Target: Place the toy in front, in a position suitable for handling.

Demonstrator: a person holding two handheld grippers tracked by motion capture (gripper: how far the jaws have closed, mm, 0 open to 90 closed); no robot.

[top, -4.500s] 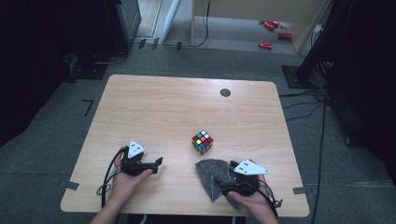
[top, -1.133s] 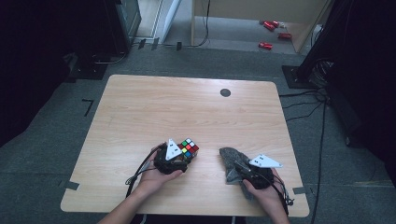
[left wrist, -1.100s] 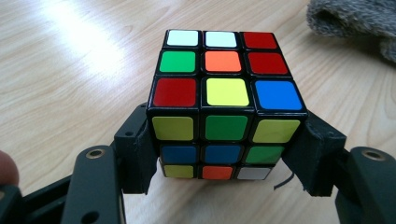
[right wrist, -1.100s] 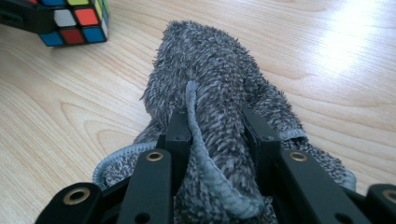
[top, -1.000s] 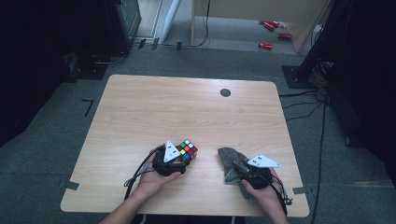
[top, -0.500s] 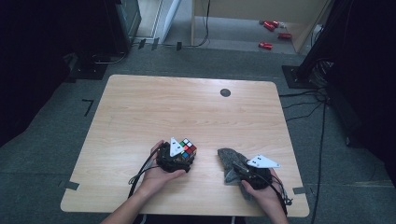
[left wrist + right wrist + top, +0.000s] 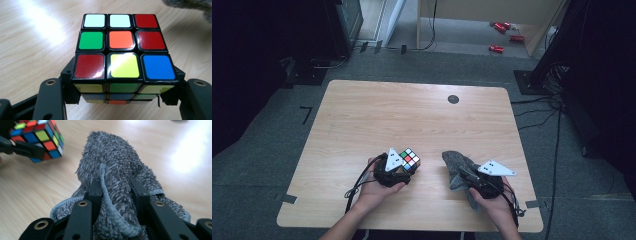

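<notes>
A scrambled colour cube (image 7: pixel 410 159) (image 7: pixel 120 50) sits clamped between the black jaws of my left gripper (image 7: pixel 408 167) (image 7: pixel 122 90), which have just been closing on its lower sides. It is held tilted, a little off the wooden table (image 7: pixel 377 115). In the right gripper view the cube (image 7: pixel 40 137) shows at the upper left. My right gripper (image 7: pixel 462 176) (image 7: pixel 116 190) is shut on a bunched grey fluffy cloth (image 7: pixel 456 164) (image 7: pixel 112 165) that rests on the table to the right of the cube.
A small black round spot (image 7: pixel 453 99) marks the table's far side. Cables trail from both grippers over the near edge. Red objects (image 7: pixel 502 27) lie on the floor beyond the table, and dark equipment stands at both sides.
Several seconds ago the cube stood free mid-table with the left gripper apart at the left; now that gripper holds it. Over the last second both hands barely shifted.
</notes>
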